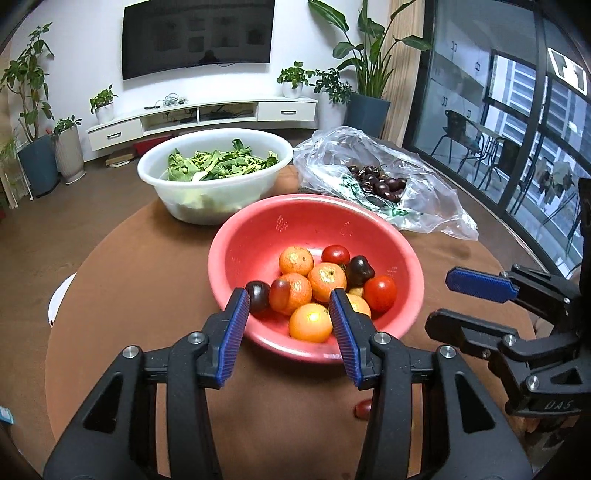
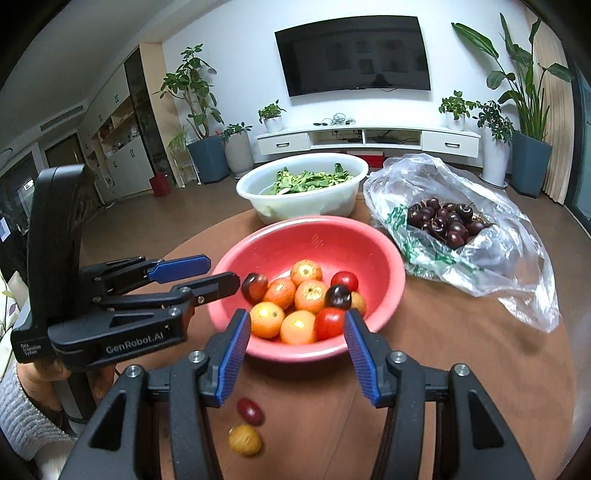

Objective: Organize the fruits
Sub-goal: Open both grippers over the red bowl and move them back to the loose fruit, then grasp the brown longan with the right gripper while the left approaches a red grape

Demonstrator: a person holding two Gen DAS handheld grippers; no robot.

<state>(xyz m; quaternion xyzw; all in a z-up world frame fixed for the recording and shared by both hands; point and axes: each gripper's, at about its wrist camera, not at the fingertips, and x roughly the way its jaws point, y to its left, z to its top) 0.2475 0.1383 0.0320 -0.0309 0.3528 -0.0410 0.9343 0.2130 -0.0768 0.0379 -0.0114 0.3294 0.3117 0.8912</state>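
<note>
Red bowl: centre of both views, on a round brown table; holds orange fruits, red tomatoes and dark cherries.

White bowl: behind the red bowl, filled with green leaves.

Plastic bag: upper right of the bowl, open, green print on it too crumpled to read; holds dark cherries.

Left gripper: lower centre of the left view, blue pads parted, nothing between them, above the bowl's near rim. The right view shows it from the side at middle left, its body marked "GenRobot.AI" and, in smaller print, what reads as "Data Acquisition System".

Right gripper: lower centre of its own view, pads apart and empty, near the bowl's front rim. At the right edge of the left view its body shows faint letters, perhaps "DAS".

Right view only: a loose yellow fruit on the table at bottom centre, and a knitted sleeve at lower left. A red tomato lies just beside the yellow fruit; the left view shows only part of it.

TV: on the wall, top of both views, dark.
</note>
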